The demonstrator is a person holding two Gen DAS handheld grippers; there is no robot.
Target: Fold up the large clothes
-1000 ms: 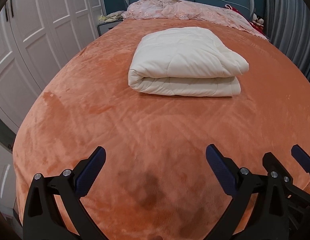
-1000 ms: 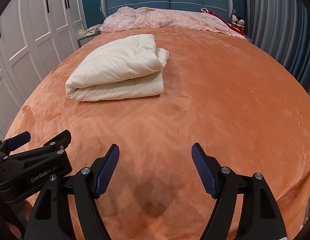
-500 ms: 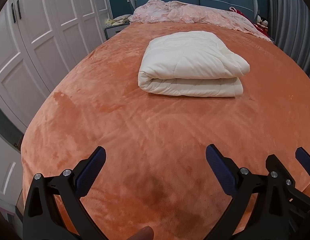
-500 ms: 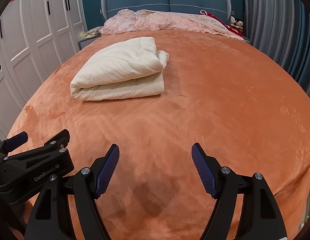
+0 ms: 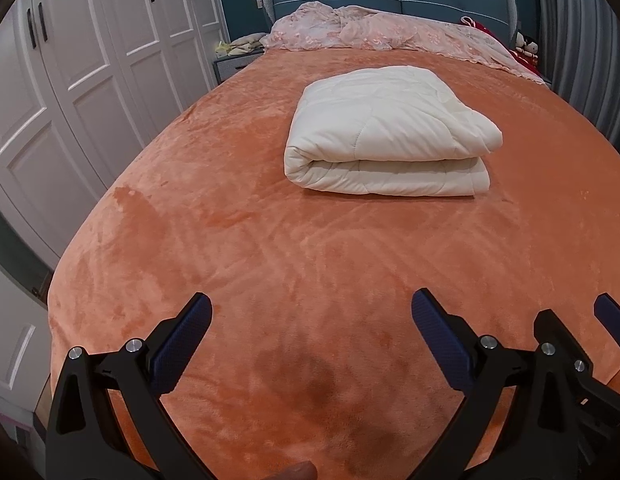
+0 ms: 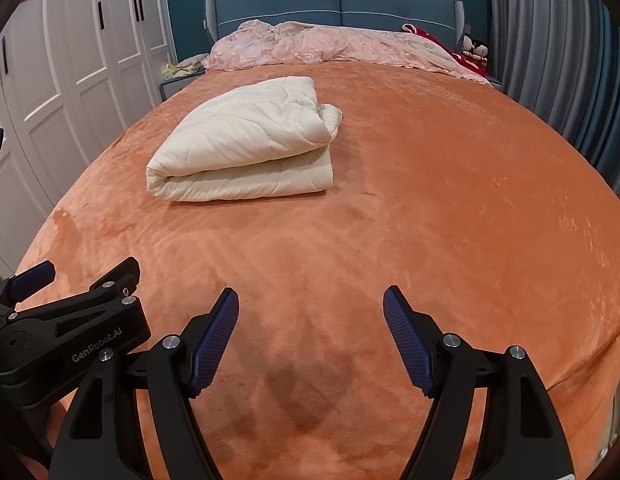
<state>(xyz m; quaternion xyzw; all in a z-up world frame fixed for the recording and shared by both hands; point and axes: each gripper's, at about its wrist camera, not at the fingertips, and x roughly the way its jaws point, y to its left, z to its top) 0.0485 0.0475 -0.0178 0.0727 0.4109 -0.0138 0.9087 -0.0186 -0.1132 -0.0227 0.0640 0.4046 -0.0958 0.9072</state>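
Note:
A cream quilted garment (image 5: 389,136) lies folded in a thick rectangular bundle on the orange plush bedspread (image 5: 270,248), at mid-bed. It also shows in the right wrist view (image 6: 250,144), left of centre. My left gripper (image 5: 310,336) is open and empty, held over the foot of the bed, well short of the bundle. My right gripper (image 6: 310,332) is open and empty, beside the left one. The right gripper's tips show at the right edge of the left wrist view (image 5: 581,344), and the left gripper's body shows at the lower left of the right wrist view (image 6: 70,320).
A crumpled pink lace cover (image 5: 389,32) lies along the blue headboard (image 6: 337,0). White wardrobe doors (image 5: 70,80) stand along the left. Grey curtains (image 6: 549,60) hang at the right. A nightstand with items (image 5: 234,56) and dolls (image 6: 473,50) flank the bed's head.
Both grippers have drawn back and risen slightly, so more of the room and headboard shows. The folded bundle has not moved. Both grippers stay open.

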